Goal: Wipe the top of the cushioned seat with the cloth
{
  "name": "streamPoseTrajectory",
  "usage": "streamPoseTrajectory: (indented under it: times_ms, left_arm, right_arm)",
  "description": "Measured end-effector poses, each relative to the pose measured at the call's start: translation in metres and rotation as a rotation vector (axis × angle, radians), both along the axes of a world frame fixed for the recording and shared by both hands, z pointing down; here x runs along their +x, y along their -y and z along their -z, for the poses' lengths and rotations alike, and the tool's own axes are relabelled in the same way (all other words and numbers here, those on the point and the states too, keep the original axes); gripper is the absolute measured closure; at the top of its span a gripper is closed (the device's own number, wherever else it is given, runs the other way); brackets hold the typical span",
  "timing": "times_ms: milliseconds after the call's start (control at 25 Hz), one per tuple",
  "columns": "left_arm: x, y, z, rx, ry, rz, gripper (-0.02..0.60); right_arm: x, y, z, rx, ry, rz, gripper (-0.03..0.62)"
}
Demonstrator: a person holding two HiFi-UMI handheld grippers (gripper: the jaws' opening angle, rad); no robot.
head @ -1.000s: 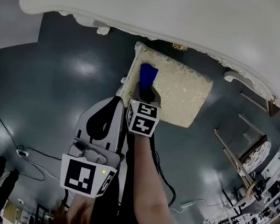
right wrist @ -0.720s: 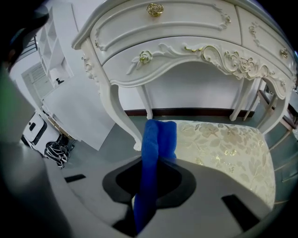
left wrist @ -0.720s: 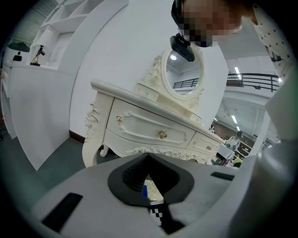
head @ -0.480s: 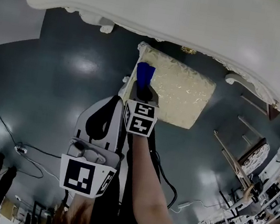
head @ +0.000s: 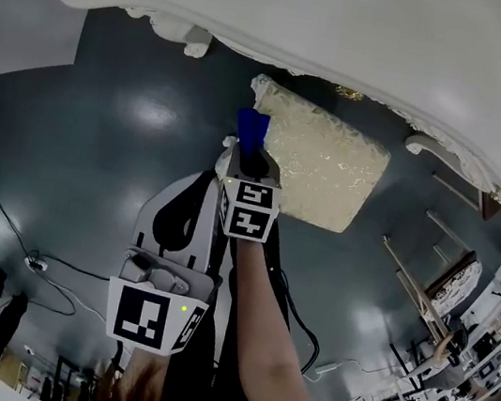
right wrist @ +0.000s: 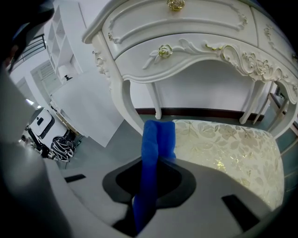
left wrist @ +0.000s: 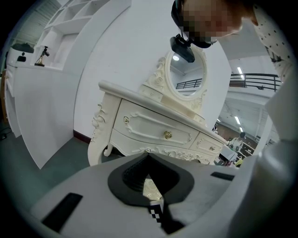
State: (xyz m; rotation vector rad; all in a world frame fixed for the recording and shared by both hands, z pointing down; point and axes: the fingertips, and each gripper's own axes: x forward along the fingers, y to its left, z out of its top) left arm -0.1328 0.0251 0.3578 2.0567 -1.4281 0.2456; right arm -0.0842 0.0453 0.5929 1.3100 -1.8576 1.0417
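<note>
My right tongs (right wrist: 149,186), clamping blue cloth (right wrist: 156,144), slid clear; cushioned seat (right wrist: 223,144) lies rightward, stroke ended; left tongs (left wrist: 151,186) closed, empty

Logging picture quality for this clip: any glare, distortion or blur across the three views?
Head view: strong fisheye bends the dresser edge, and lamp glare sits on the floor. Left gripper view: dark vignetted corners, with a mosaic patch at the top. Right gripper view: the cloth is soft near the jaws, while the seat is sharp.
</note>
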Motion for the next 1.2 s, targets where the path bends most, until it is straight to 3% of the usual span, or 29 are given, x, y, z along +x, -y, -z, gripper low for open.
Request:
streamPoseTrajectory:
  times_ms: [520,720,1000,1200]
  left_arm:
    - [0.003,-0.002,-0.002,0.001,0.022,-0.018,0.583]
    - [0.020,-0.003,-0.001,0.005,0.029,-0.054,0.583]
    - [0.056,0.001,0.009,0.025,0.012,-0.115,0.583]
    - [0.087,0.001,0.014,0.035,0.006,-0.169,0.583]
  right_arm:
    - [-0.006,-0.001,0.003,-0.007,0.034,0.076,0.533]
    - [0.005,-0.001,0.027,0.041,0.056,0.075,0.533]
    - [0.064,-0.019,0.064,0.109,0.010,0.032,0.533]
    - [0.131,-0.045,0.078,0.119,-0.063,-0.028,0.533]
